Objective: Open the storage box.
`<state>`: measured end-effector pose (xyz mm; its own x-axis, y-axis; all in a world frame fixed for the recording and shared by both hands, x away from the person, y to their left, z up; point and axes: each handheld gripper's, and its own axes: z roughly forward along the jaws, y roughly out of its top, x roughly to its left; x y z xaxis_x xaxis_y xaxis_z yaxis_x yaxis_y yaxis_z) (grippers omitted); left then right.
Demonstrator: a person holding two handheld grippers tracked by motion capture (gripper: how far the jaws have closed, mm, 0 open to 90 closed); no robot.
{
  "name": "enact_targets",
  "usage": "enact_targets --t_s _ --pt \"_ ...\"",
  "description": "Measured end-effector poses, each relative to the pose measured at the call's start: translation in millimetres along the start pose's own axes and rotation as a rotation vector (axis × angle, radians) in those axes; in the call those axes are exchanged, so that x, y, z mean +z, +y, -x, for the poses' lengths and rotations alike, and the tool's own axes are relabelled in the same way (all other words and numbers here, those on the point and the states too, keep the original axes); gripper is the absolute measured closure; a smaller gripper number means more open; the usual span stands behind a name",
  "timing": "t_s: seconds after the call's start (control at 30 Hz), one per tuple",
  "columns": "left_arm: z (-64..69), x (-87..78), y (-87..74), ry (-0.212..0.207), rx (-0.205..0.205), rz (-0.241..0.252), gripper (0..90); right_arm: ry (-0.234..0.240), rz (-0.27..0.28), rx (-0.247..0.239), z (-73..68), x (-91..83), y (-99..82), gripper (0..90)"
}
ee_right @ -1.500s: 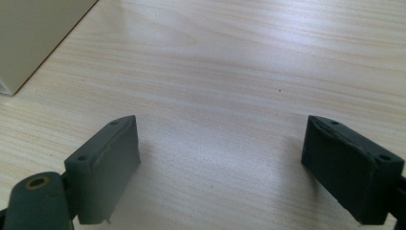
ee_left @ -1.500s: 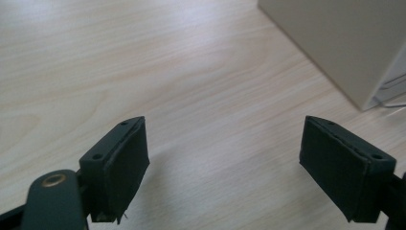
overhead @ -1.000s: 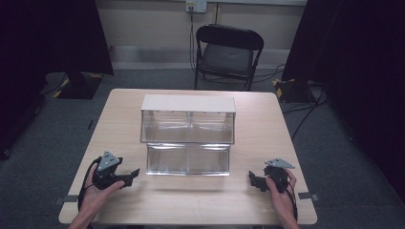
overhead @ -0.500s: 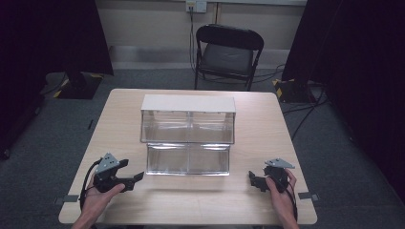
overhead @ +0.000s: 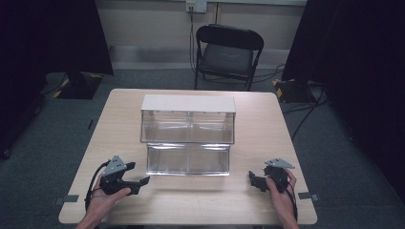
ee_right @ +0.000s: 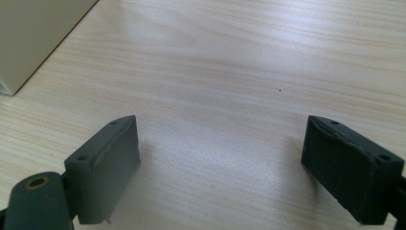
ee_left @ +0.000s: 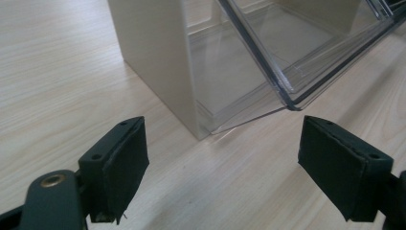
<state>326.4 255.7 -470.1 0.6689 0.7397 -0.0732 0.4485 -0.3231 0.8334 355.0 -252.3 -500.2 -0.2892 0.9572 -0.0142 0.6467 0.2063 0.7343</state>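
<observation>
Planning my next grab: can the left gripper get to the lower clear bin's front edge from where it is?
Probably yes. The left gripper is open, aimed at the lower clear bin, with bare table between them.

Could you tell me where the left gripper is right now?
In the high view, the left gripper sits near the table's front-left corner, open, just left of the clear bins.

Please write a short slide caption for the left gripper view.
Open left gripper facing the corner of a clear two-tier bin on the wooden table.
</observation>
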Motion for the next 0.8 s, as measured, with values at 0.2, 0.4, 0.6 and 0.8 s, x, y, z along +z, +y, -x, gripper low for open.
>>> enact_targets --t_s 0.2,0.4,0.6,0.8 --pt "1.7 8.0 2.6 0.000 0.010 -0.003 17.0 0.000 0.000 0.000 0.0 0.0 0.0 12.0" --pt "0.5 7.8 4.1 0.006 -0.021 0.019 17.1 0.000 0.000 0.000 0.0 0.0 0.0 12.0" --pt "1.5 10.0 6.5 -0.014 -0.029 0.023 16.5 0.001 0.000 -0.001 0.1 -0.1 0.0 12.0" --pt "4.0 9.4 7.8 -0.027 -0.011 0.031 17.2 0.002 0.000 -0.001 0.1 -0.1 0.0 12.0"
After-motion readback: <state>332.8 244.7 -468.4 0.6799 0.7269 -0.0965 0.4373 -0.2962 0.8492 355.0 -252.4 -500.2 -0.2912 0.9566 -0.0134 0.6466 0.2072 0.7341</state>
